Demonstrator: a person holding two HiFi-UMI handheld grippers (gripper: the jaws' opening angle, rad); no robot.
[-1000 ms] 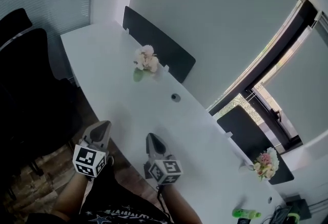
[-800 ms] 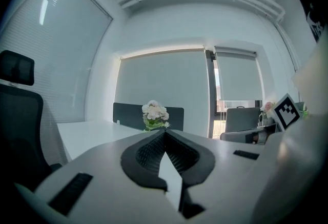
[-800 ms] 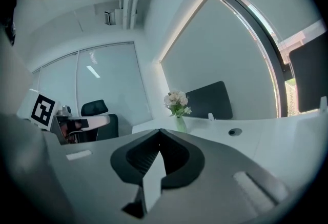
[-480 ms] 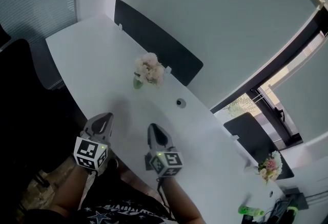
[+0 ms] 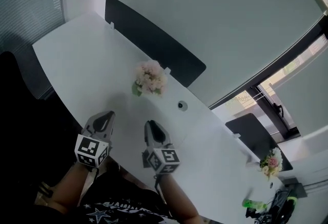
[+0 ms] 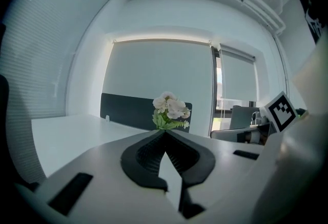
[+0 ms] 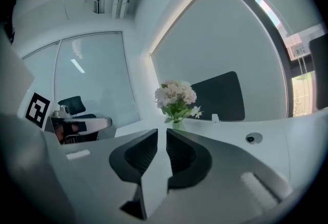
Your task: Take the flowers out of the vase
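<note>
A bunch of pale pink and white flowers (image 5: 150, 77) stands in a small green vase (image 5: 137, 88) on the long white desk (image 5: 77, 59), close to the dark divider panel (image 5: 154, 38). Both grippers hover over the near desk edge, pointing at the flowers and well short of them. My left gripper (image 5: 105, 117) is shut and empty; in its own view the flowers (image 6: 170, 107) show just above its closed tips (image 6: 165, 130). My right gripper (image 5: 151, 126) is opening: a narrow slit shows between its jaws (image 7: 162, 130), with nothing in it. The flowers (image 7: 176, 95) and vase (image 7: 178, 124) stand ahead.
A round cable grommet (image 5: 182, 106) sits in the desk right of the vase. Further right stand a second dark divider (image 5: 256, 138), another bouquet (image 5: 271, 162) and a green bottle (image 5: 252, 202). A black chair (image 5: 15, 79) is at the left, and a window wall runs behind the desk.
Both grippers have travelled along the desk toward the flowers, which now sit closer and more central in the head view. Nothing has been touched.
</note>
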